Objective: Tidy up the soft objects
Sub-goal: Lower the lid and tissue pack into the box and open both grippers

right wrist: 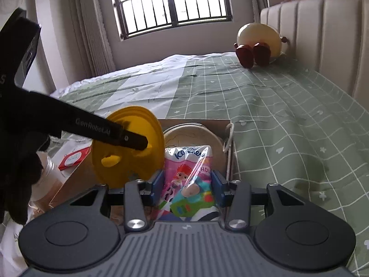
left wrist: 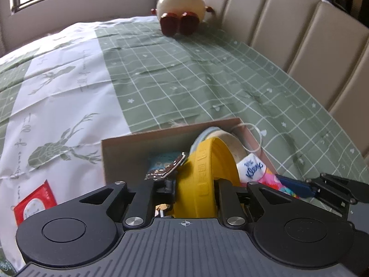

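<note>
The yellow disc (right wrist: 128,152) stood on edge over the open cardboard box (left wrist: 129,147) on the bed (left wrist: 184,73), with the left gripper (left wrist: 196,184) narrowly clamped across it. Beside it, the right gripper (right wrist: 188,184) held a tissue pack (right wrist: 189,182) between its blue pads, jaws partway apart, above the box. A cream plush toy (right wrist: 259,39) sat well apart against the headboard (right wrist: 322,34).

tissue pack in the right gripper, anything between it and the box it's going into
Nothing blocks it from above. The tissue pack, clamped in the right gripper, hangs over the open cardboard box. Inside, a cream round object lies beyond it, and the yellow disc in the left gripper crowds its left side.
</note>
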`<state>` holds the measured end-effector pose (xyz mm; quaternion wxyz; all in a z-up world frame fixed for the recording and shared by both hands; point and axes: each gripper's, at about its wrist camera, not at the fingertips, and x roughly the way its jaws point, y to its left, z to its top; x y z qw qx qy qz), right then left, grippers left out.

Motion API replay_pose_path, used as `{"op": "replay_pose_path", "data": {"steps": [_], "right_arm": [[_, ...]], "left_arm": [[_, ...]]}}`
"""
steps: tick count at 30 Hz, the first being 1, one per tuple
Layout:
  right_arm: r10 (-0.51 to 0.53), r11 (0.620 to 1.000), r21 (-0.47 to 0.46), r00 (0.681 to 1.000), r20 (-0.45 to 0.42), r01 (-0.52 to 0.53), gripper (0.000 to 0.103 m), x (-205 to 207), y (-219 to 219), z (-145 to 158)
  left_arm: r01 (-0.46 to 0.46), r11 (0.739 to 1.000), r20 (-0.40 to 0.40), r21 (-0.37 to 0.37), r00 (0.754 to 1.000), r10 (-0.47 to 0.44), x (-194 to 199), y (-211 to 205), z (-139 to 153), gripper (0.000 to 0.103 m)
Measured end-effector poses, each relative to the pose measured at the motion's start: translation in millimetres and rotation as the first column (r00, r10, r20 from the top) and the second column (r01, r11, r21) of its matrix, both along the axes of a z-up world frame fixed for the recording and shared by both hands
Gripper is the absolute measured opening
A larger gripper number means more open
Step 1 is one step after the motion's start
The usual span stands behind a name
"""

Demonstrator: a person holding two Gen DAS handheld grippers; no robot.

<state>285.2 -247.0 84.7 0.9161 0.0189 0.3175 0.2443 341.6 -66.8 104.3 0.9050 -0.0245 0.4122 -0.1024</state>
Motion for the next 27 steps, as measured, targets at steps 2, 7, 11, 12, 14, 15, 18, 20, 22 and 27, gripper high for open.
{"op": "replay_pose_path", "data": {"steps": [2, 7, 11, 12, 14, 15, 18, 20, 22, 27], "right_arm": [[-0.005, 1.000, 0.009, 1.000, 0.005, 0.005, 0.043, 0, -4, -1], [-0.040, 0.998, 0.052, 0.999, 0.032, 0.038, 0.034, -2, -15, 11], [-0.024, 0.999, 0.039, 0.999, 0.028, 0.023, 0.028, 2, -16, 17], [-0.015, 0.999, 0.038, 1.000, 0.017, 0.015, 0.027, 5, -15, 15], [-0.005, 1.000, 0.020, 1.000, 0.002, 0.005, 0.026, 6, -10, 11], [0.001, 1.000, 0.001, 1.000, 0.000, -0.001, 0.026, 6, -6, 8], [-0.006, 0.998, -0.062, 1.000, 0.004, 0.006, 0.026, 5, 4, -4], [0.001, 0.997, -0.075, 1.000, 0.024, 0.000, 0.026, 4, 6, -7], [0.007, 0.996, -0.084, 1.000, 0.024, -0.005, 0.026, 4, 7, -7], [0.010, 0.995, -0.102, 1.000, 0.027, -0.008, 0.027, 3, 10, -6]], "left_arm": [[0.005, 1.000, -0.005, 0.010, 1.000, -0.005, 0, -4, -1, 0.020], [-0.003, 0.998, -0.036, -0.065, 0.999, 0.001, -11, -1, 3, 0.021], [0.024, 0.998, -0.044, -0.051, 0.999, -0.026, -14, -3, 1, 0.021], [0.012, 0.999, -0.047, -0.049, 0.999, -0.014, -12, 0, -2, 0.021], [-0.019, 0.997, -0.064, -0.079, 0.998, 0.013, -6, 8, -7, 0.022], [-0.035, 0.994, -0.073, -0.100, 0.997, 0.028, -4, 13, -10, 0.025], [-0.040, 0.992, -0.079, -0.121, 0.996, 0.030, -3, 16, -12, 0.026], [-0.025, 0.995, -0.065, -0.092, 0.998, 0.019, -6, 13, -9, 0.024], [-0.010, 0.997, -0.038, -0.080, 0.999, 0.007, -12, 11, -3, 0.025], [0.022, 0.997, 0.026, -0.076, 0.999, -0.020, -29, 10, 12, 0.025]]}}
